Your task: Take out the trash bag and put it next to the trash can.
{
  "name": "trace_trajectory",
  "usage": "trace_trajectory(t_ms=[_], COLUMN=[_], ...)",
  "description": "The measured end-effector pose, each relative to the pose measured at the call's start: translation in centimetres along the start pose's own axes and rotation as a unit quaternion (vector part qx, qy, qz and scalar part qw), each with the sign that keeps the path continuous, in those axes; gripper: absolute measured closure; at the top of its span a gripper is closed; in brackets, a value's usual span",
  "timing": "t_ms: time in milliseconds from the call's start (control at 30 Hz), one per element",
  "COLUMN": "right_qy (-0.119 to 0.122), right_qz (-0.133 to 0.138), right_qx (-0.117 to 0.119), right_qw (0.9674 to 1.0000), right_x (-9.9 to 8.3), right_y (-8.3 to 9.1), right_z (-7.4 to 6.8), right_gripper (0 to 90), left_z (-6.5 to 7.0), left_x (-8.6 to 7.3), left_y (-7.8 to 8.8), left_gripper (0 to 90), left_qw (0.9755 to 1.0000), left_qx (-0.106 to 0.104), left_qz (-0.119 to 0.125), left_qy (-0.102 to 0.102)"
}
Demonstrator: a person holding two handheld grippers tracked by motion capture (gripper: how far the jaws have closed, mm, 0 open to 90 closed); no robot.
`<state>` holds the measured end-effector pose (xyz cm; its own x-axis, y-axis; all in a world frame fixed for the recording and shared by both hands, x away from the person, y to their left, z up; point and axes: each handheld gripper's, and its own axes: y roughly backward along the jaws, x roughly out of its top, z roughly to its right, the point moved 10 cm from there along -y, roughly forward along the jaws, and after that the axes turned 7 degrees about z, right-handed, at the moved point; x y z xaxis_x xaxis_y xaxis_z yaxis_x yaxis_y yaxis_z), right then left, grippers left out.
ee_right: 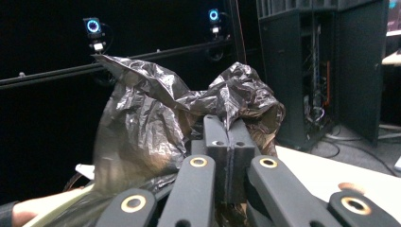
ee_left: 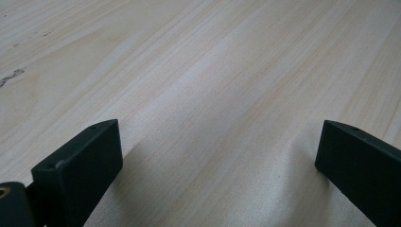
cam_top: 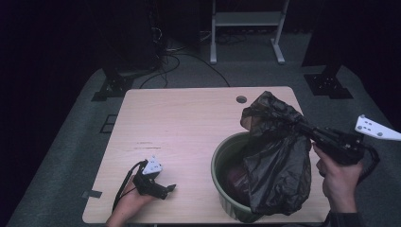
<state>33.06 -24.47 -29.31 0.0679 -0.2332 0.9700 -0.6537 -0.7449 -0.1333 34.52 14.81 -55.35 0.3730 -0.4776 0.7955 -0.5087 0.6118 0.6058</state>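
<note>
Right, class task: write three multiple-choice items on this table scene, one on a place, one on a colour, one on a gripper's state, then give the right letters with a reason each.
1. Where does the green bin stand on the table?
A. near right part
B. far left corner
C. centre

2. What colour is the plastic bag?
A. white
B. black
C. yellow

3. How is the left gripper?
A. shut on the bag
B. shut on the bin
C. open, holding nothing

Key:
1 A, the high view shows the bin by the near edge, on the right.
2 B, the bag is dark and glossy in the high view and the right gripper view.
3 C, its jaws stand wide apart over bare wood, while the right gripper is clamped on the bag.
</note>
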Motion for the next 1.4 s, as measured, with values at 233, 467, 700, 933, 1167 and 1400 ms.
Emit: trace_trajectory(t_ms=[233, 467, 700, 933, 1167, 1400], right_qy=[0.019, 0.037, 0.049, 0.065, 0.077, 0.083], right_qz=[0.024, 0.036, 0.051, 0.064, 0.079, 0.076], right_qx=[-0.004, -0.008, -0.011, -0.021, -0.026, -0.050], right_qw=[0.9995, 0.9986, 0.9974, 0.9956, 0.9935, 0.9924], right_x=[3.0, 6.0, 9.0, 12.2, 15.4, 16.4], right_y=[-0.6, -1.6, -2.9, -3.8, -4.6, -5.0], right_z=[0.3, 0.7, 1.2, 1.8, 2.1, 3.7], right_gripper=[90.0, 90.0, 90.0, 90.0, 90.0, 90.0], left_z=[0.0, 0.0, 0.0, 0.0, 0.0, 0.0], left_x=[0.0, 0.0, 0.0, 0.1, 0.1, 0.1], left_y=[0.0, 0.0, 0.0, -0.1, -0.1, -0.1], left_gripper=[0.0, 0.0, 0.0, 0.0, 0.0, 0.0], left_qw=[1.0000, 1.0000, 1.0000, 1.0000, 1.0000, 1.0000], left_qx=[0.000, -0.001, -0.001, -0.002, -0.002, -0.001], left_qz=[0.000, 0.000, 0.000, 0.000, -0.001, 0.000], left_qy=[0.000, 0.001, 0.001, 0.000, -0.002, -0.001])
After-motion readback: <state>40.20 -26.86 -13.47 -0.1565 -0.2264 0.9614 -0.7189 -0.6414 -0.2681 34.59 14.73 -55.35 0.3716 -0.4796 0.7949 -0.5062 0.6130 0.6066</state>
